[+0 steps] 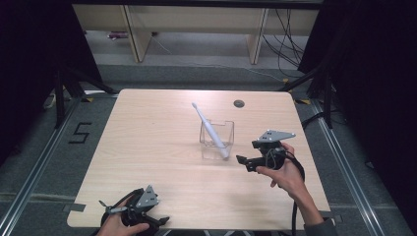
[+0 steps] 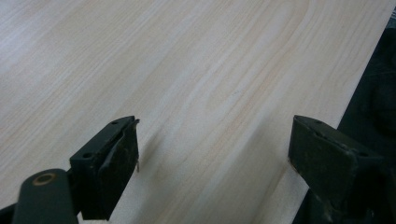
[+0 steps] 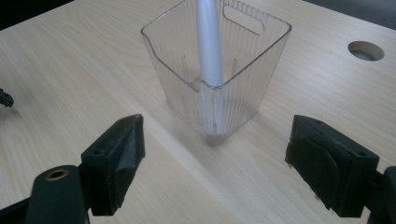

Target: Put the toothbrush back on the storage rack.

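Holding R gripper (image 1: 242,163) just right of the clear cup (image 1: 217,140) mid-table, jaws wide apart w/ nothing between. Toothbrush (image 1: 210,129) stands tilted inside the cup, head up-left. My L gripper (image 1: 160,221) sits at the near table (image 1: 147,147) edge, also gaping, empty.

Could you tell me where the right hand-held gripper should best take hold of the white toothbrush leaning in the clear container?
Probably on the toothbrush handle just above the clear container's rim, coming from above. Its lower end sits inside the container, behind the walls, while the upper handle leans out free toward the table's far left. The right hand-held gripper stands open beside the container, so set its jaws across the slim shaft.
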